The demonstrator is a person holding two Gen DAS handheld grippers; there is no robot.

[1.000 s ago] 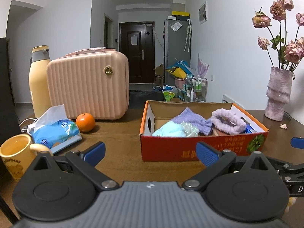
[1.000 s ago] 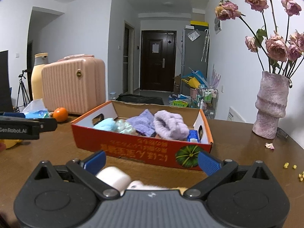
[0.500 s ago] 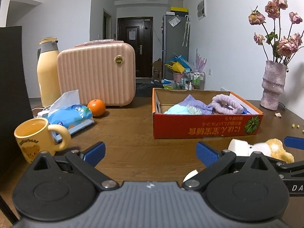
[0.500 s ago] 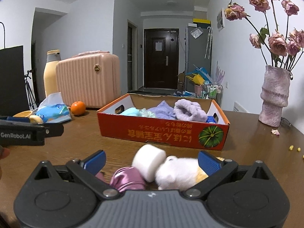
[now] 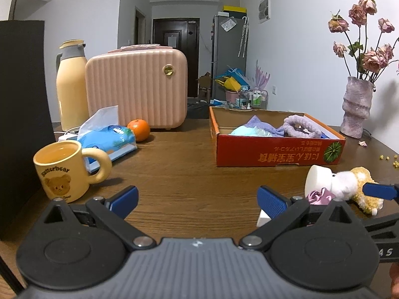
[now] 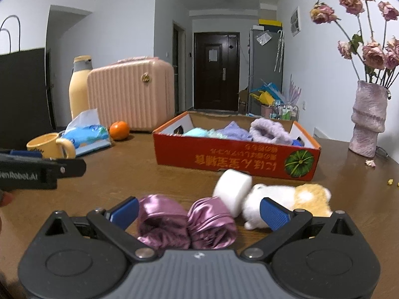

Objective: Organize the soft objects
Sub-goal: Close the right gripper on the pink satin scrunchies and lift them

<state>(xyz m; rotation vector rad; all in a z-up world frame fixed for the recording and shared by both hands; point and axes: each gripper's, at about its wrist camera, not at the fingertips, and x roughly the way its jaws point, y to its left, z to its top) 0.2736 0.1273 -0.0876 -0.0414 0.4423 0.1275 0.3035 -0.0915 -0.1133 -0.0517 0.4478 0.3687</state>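
Observation:
An orange cardboard box (image 5: 274,153) (image 6: 234,158) holds a lilac headband (image 6: 270,130), a purple cloth and pale blue soft items. In front of it on the wooden table lie a white foam cylinder (image 6: 233,189) (image 5: 316,180), a white and yellow plush toy (image 6: 286,199) (image 5: 354,186) and a purple satin scrunchie (image 6: 184,221) (image 5: 319,196). My right gripper (image 6: 199,211) is open, low over the table, with the scrunchie lying between its fingers. My left gripper (image 5: 198,199) is open over bare table, left of the toys, holding nothing.
On the left stand a yellow bear mug (image 5: 62,169), a blue tissue pack (image 5: 107,139), an orange (image 5: 139,129), a pink ribbed case (image 5: 137,89) and a cream thermos (image 5: 71,84). A dark panel (image 5: 22,114) borders the left edge. A vase of dried roses (image 5: 356,107) stands far right.
Both grippers have drawn back from the box and sunk toward the table. The foam cylinder, plush toy and satin scrunchie have come into view between and before the right fingers.

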